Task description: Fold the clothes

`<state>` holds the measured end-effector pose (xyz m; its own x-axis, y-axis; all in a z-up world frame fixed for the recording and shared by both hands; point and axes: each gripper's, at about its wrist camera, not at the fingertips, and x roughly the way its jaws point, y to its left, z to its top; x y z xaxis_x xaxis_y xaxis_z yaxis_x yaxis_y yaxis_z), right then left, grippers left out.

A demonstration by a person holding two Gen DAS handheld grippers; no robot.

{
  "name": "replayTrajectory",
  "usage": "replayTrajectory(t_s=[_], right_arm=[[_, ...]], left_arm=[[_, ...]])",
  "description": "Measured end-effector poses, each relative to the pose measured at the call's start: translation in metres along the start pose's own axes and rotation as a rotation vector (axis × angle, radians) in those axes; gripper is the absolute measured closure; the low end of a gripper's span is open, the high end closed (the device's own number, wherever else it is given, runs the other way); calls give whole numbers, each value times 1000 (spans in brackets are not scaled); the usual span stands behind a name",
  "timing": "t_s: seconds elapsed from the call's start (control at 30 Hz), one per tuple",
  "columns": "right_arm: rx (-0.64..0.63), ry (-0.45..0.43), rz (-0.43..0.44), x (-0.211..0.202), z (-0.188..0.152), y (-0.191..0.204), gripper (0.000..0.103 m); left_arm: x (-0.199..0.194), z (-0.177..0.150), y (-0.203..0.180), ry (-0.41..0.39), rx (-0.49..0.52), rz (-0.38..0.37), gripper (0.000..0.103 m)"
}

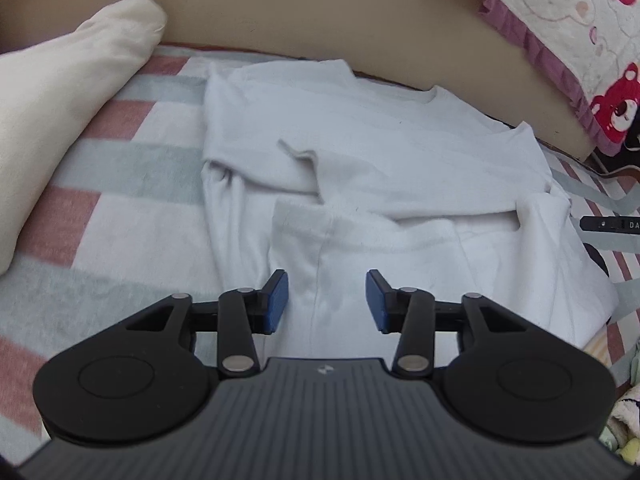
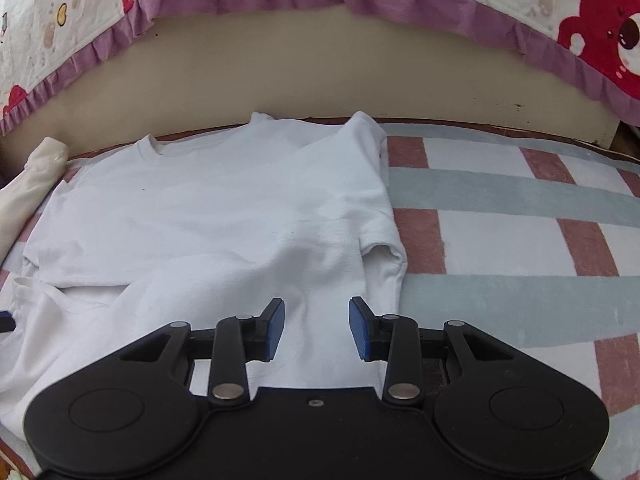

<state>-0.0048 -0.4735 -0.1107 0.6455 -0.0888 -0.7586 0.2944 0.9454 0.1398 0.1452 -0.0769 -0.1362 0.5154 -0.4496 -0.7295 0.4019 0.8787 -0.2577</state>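
Note:
A white T-shirt (image 1: 380,152) lies flat on the striped blanket (image 1: 132,216), neck towards the headboard, with both sleeves folded in over the body. My left gripper (image 1: 327,300) hovers over the shirt's near left part; its blue pads stand apart and press on nothing. In the right wrist view the same T-shirt (image 2: 208,208) fills the left and middle. My right gripper (image 2: 317,328) is over its near right side, just inside the shirt's right edge, also open and holding nothing. The right gripper's black tip (image 1: 612,225) shows at the right edge of the left wrist view.
A cream cloth bundle (image 1: 68,92) lies left of the shirt. The beige headboard (image 2: 320,80) runs behind it, with a bear-print quilt with a purple frill (image 2: 560,0) draped over the top. Bare striped blanket (image 2: 500,240) stretches right of the shirt.

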Motion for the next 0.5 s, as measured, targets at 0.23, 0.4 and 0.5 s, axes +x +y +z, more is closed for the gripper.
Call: replayTrajectory(t_s=[0.23, 0.4, 0.5], right_arm=[[-111, -49, -14, 23, -1, 3, 61], [-115, -84, 21, 30, 1, -1, 61], [-108, -66, 1, 35, 1, -5, 61]], left_arm=[[27, 14, -15, -9, 97, 42, 98], [-12, 21, -13, -183, 33, 112, 99], [-29, 24, 11, -250, -79, 142, 99]])
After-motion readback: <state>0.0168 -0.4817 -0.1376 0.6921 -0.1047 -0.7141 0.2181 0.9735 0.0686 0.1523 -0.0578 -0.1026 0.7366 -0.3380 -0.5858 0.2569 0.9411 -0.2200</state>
